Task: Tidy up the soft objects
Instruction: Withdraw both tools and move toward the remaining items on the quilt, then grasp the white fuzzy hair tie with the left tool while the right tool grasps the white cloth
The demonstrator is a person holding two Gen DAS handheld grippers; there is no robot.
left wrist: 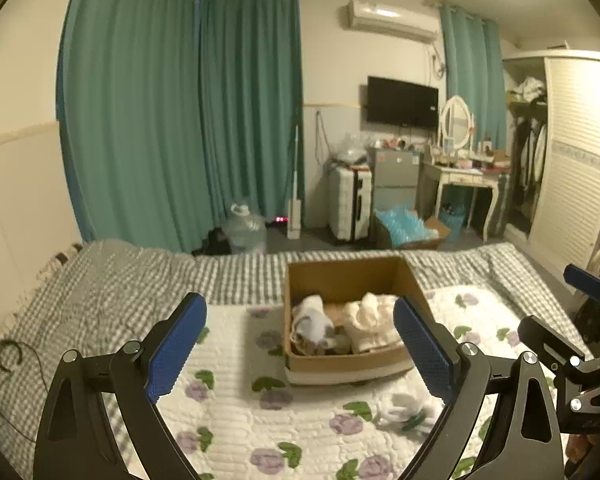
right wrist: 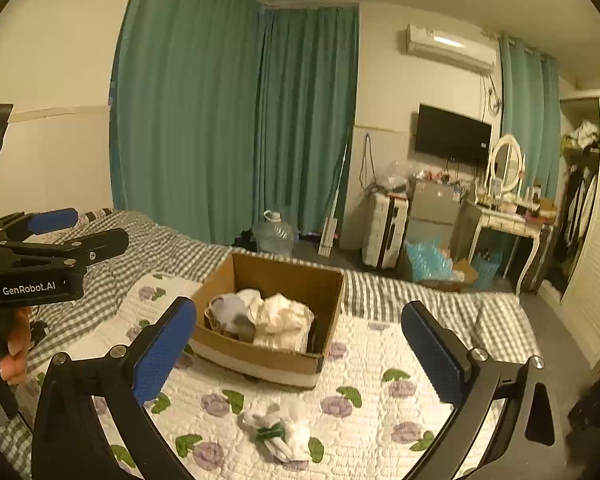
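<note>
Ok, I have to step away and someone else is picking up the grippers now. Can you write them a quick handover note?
Left gripper: open, empty, held above the quilt and aimed at the cardboard box.
Right gripper: open, empty, also facing the box.
Box: sits on the floral quilt and holds several soft items, among them a cream cloth bundle and a white-grey piece.
Done: those items are in the box.
Left: one white-and-green soft item lies loose on the quilt in front of the box, nearer the right gripper. It probably goes in the box next.
</note>
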